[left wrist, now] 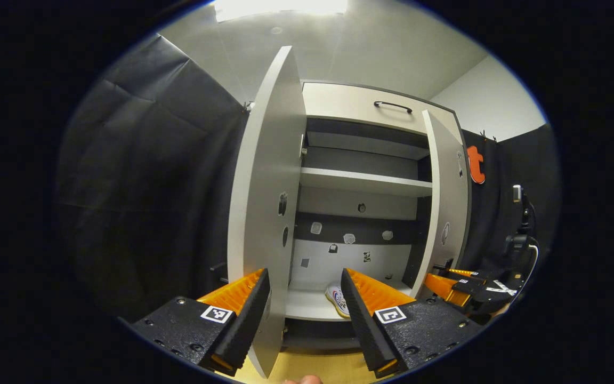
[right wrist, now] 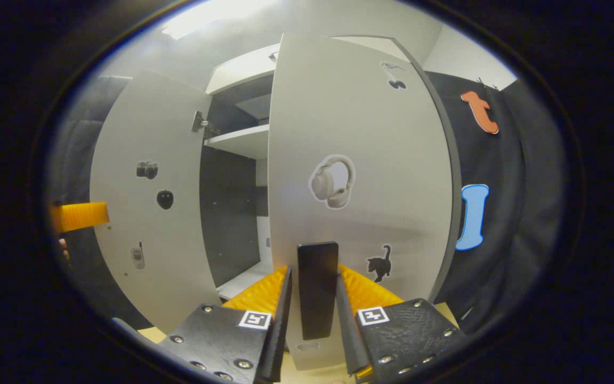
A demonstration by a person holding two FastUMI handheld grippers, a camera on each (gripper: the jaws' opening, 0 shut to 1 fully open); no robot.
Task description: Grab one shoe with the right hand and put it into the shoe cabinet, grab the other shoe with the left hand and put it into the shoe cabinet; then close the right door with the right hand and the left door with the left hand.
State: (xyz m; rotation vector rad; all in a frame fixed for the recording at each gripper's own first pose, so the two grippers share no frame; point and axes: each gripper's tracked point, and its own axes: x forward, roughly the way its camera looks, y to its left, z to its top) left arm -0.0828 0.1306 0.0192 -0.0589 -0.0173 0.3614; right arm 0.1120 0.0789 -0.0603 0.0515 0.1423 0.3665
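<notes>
Right gripper (right wrist: 312, 298) is pinching the right door (right wrist: 360, 160) handle (right wrist: 317, 288), door edge-on ahead. Left gripper (left wrist: 305, 314) hangs spread beside the left door (left wrist: 264, 202). One shoe (left wrist: 337, 298) sits low in the shoe cabinet (left wrist: 363, 181).

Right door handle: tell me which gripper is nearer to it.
Right. The right gripper has its fingers on either side of the right door handle. The left gripper straddles the left door's edge, farther off.
</notes>
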